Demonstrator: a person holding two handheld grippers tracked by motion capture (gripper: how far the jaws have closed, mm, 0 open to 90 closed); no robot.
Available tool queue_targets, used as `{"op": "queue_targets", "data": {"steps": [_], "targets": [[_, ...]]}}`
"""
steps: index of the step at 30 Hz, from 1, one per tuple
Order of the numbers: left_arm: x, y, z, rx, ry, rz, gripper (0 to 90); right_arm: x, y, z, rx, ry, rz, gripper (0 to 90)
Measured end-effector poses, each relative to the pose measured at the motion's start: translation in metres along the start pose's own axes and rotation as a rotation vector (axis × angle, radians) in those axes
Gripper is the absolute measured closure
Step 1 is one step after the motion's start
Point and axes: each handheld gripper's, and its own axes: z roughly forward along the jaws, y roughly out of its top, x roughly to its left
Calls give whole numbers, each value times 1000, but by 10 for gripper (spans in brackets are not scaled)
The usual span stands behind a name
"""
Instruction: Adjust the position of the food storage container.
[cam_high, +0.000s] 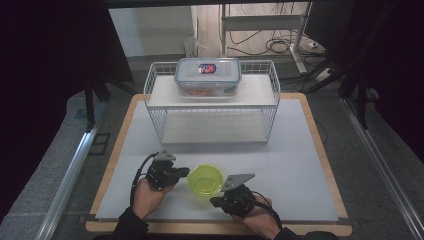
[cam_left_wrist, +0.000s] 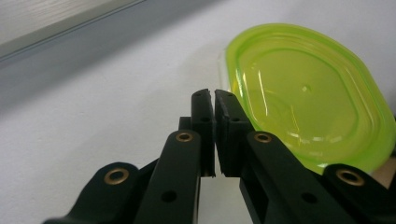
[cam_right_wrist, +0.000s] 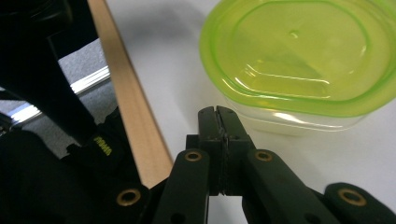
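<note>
— What is seen at the centre of the bench (cam_high: 300, 150)?

— A green-lidded tub (cam_high: 206, 180) is set on the grey mat near the front edge, between the two grippers.

— How are the jaws shown?

— The left gripper (cam_high: 183, 173) is held just beside the tub's left side, its jaws pressed together with nothing between them. The right gripper (cam_high: 220, 192) is placed at the tub's near right, its jaws likewise closed and empty.

— And beyond?

— A white wire rack (cam_high: 212, 102) is seen at the back, with a clear lidded box (cam_high: 208, 76) resting on its upper shelf.
</note>
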Motion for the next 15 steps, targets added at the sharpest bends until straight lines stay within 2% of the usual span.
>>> {"op": "queue_targets", "data": {"steps": [5,11,15], "targets": [[-8,0,1,11,-19,6,866,-12,0,-7,-10,-44,18,888],[-19,-2,2,28,-45,23,861,-26,-5,-15,9,-85,23,875],[-20,-3,3,32,-34,27,851,-31,-8,-18,10,-88,29,861]]}}
